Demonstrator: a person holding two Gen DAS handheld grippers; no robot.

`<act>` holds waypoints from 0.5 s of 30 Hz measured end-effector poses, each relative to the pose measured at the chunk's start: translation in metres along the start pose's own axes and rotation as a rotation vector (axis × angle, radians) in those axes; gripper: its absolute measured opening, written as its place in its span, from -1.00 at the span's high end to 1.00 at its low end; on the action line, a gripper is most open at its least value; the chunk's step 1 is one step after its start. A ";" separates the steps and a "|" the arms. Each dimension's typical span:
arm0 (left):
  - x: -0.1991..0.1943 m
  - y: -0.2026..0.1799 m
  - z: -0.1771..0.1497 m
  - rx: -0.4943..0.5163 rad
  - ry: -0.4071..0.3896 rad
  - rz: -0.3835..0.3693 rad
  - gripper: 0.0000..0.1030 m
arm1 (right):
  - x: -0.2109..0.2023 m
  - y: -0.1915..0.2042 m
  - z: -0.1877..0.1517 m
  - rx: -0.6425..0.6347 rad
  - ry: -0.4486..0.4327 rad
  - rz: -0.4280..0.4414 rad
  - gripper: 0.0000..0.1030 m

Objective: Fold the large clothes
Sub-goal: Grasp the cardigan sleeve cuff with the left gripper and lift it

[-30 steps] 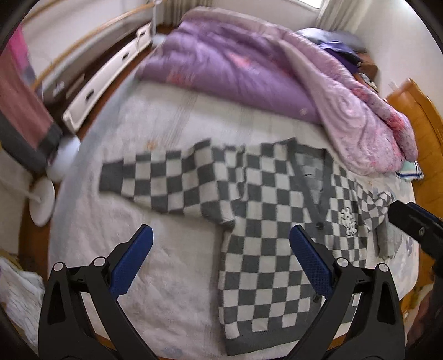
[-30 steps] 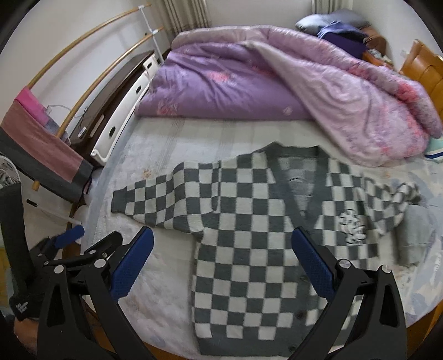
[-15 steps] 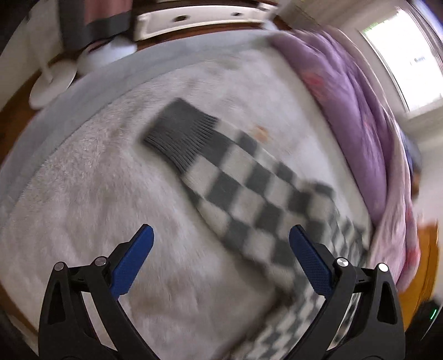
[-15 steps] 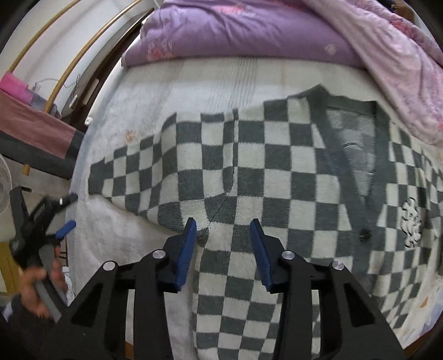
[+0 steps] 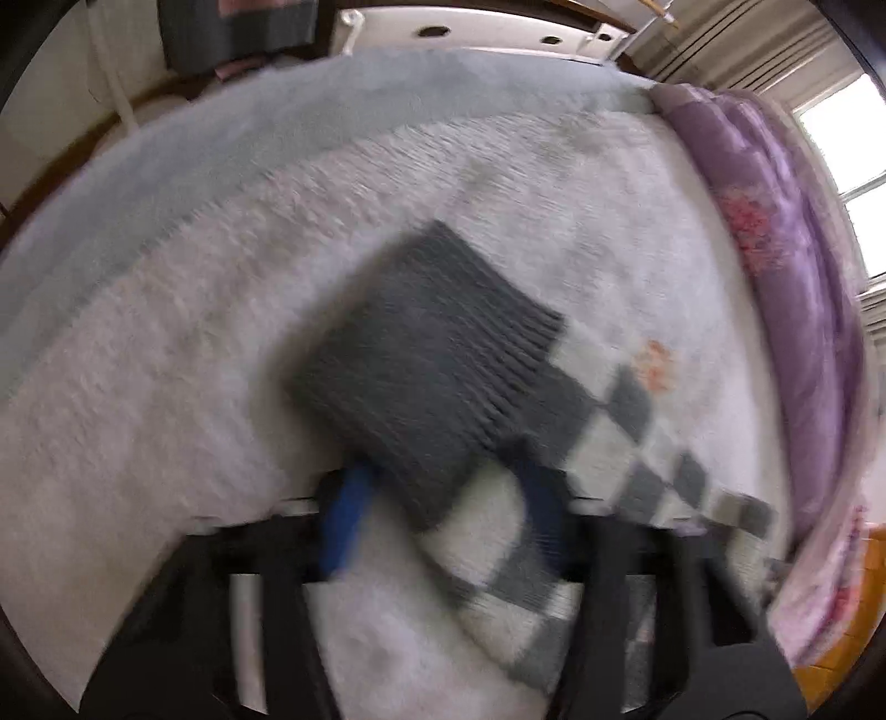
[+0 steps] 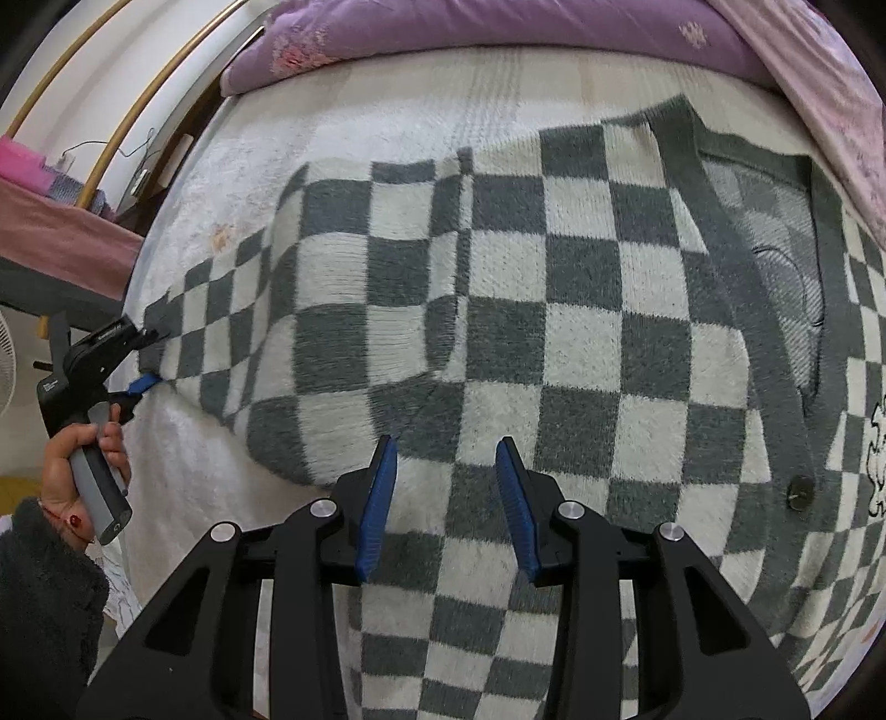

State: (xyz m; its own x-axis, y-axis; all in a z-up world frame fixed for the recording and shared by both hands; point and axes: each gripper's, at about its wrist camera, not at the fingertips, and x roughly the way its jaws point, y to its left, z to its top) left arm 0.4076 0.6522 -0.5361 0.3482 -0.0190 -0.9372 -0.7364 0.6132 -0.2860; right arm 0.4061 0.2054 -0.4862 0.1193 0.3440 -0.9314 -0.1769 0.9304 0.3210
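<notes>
A grey and white checkered cardigan (image 6: 581, 332) lies flat on the bed with its front up. Its left sleeve (image 6: 232, 332) stretches out to the left and ends in a plain grey ribbed cuff (image 5: 421, 354). My left gripper (image 5: 443, 515) points down at that cuff with its jaws closing. A corner of the cuff lies between the blue pads (image 5: 343, 520), which do not press on it; the view is blurred. In the right wrist view the left gripper (image 6: 147, 357) straddles the cuff, held by a hand (image 6: 83, 459). My right gripper (image 6: 448, 487) stands half open over the cardigan's side, just below the underarm.
A white fluffy blanket (image 5: 166, 387) covers the bed. A purple and pink duvet (image 6: 498, 27) is heaped along the far side. Left of the bed are a curved wooden clothes rail (image 6: 138, 111) with hung cloth, a white drawer unit (image 5: 470, 27) and a fan (image 6: 5, 360).
Both grippers dropped toward the bed. The left one swung left and rolled onto the sleeve cuff, and its jaws narrowed. The right one narrowed first and came close over the underarm.
</notes>
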 end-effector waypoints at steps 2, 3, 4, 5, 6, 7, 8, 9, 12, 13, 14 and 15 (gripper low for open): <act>-0.005 0.010 0.004 -0.005 -0.017 -0.021 0.79 | 0.008 0.000 0.002 0.007 0.002 0.019 0.33; -0.009 0.013 0.006 0.003 -0.020 -0.023 0.80 | 0.009 0.002 0.002 0.006 0.005 0.030 0.43; -0.019 0.015 0.008 0.028 -0.044 -0.016 0.81 | 0.014 0.005 0.004 0.002 0.013 0.049 0.57; -0.029 0.018 0.008 0.047 -0.069 0.002 0.81 | 0.018 0.008 0.005 -0.001 0.021 0.054 0.67; -0.042 0.022 0.010 0.062 -0.101 0.019 0.82 | 0.024 0.011 0.007 -0.005 0.031 0.064 0.87; -0.059 0.029 0.013 0.065 -0.130 0.007 0.82 | 0.031 0.015 0.008 -0.013 0.041 0.077 0.97; -0.074 0.036 0.015 0.062 -0.146 -0.019 0.82 | 0.039 0.020 0.010 -0.021 0.054 0.094 0.97; -0.088 0.039 0.014 0.071 -0.158 -0.035 0.82 | 0.047 0.024 0.010 -0.030 0.065 0.112 0.99; -0.104 0.032 0.013 0.143 -0.175 -0.038 0.82 | 0.077 0.033 0.010 -0.038 0.138 0.102 0.99; -0.108 0.025 0.012 0.179 -0.185 -0.028 0.82 | 0.093 0.031 0.008 -0.016 0.167 0.088 0.99; -0.110 0.018 0.011 0.209 -0.195 -0.018 0.82 | 0.100 0.029 0.008 -0.006 0.167 0.092 0.99; -0.112 0.011 0.009 0.226 -0.201 -0.013 0.82 | 0.103 0.027 0.009 0.004 0.164 0.095 1.00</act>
State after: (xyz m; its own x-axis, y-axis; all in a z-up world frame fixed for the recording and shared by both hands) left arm 0.3658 0.6687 -0.4327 0.4815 0.1150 -0.8688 -0.5911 0.7745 -0.2251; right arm 0.4225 0.2668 -0.5720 -0.0582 0.4056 -0.9122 -0.1757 0.8953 0.4093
